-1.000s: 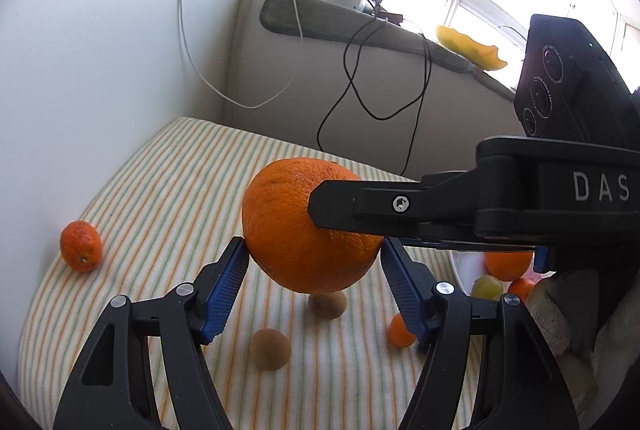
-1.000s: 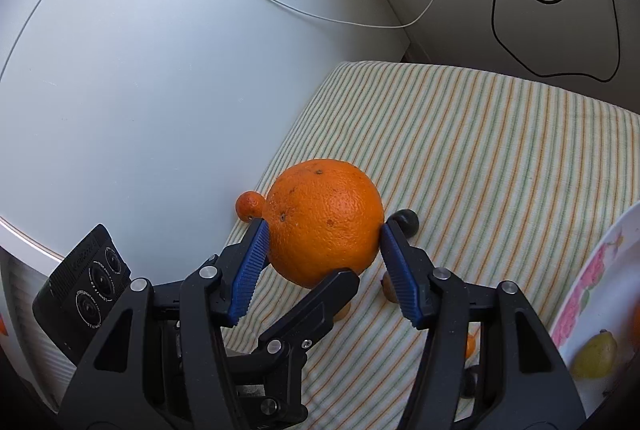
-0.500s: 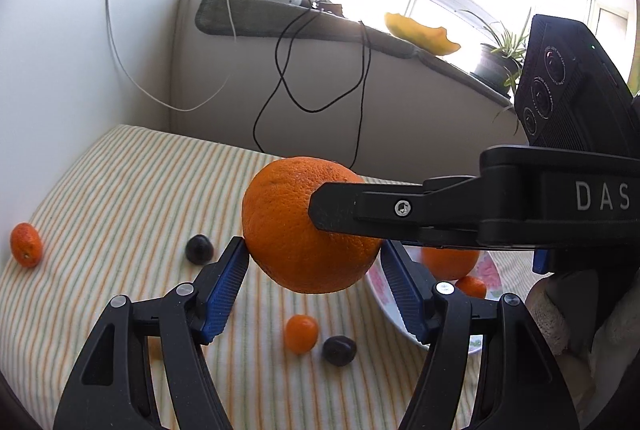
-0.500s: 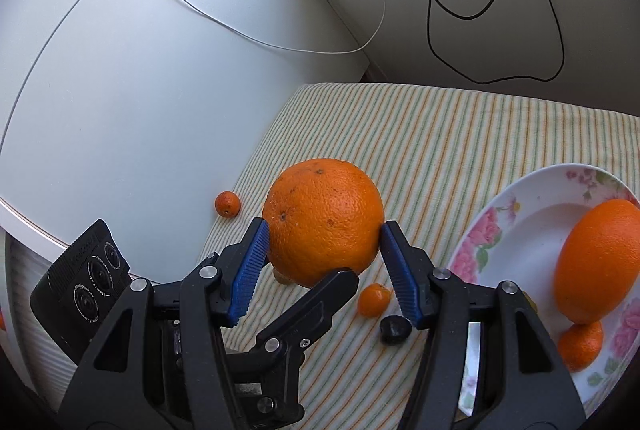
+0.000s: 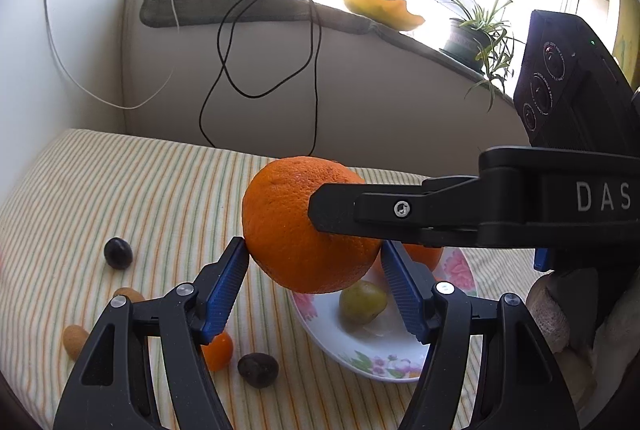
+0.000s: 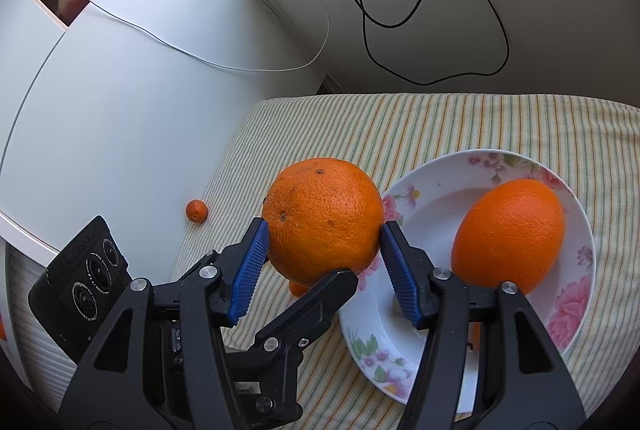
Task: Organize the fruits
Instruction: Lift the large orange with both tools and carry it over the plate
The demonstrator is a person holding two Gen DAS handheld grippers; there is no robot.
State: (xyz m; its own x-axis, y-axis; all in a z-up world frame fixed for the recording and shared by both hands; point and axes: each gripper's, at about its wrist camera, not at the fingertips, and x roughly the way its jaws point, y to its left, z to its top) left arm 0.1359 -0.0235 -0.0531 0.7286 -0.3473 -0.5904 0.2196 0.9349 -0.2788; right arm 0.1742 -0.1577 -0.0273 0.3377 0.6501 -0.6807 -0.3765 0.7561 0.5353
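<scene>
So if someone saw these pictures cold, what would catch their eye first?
The big orange held up in the air, pinched from four sides by both grippers at once: the right gripper from the near side and the left gripper crossing it. Just behind it to the right, a flowered plate on the striped tablecloth holds a second orange. Small fruits lie loose on the cloth, among them a dark plum.

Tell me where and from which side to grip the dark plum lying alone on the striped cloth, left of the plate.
Grip the dark plum across its narrower middle, coming from above. It is a small oval lying flat on the striped cloth, apart from the other fruit, so both sides look free. Probably a gripper must first be freed from the big orange.
</scene>
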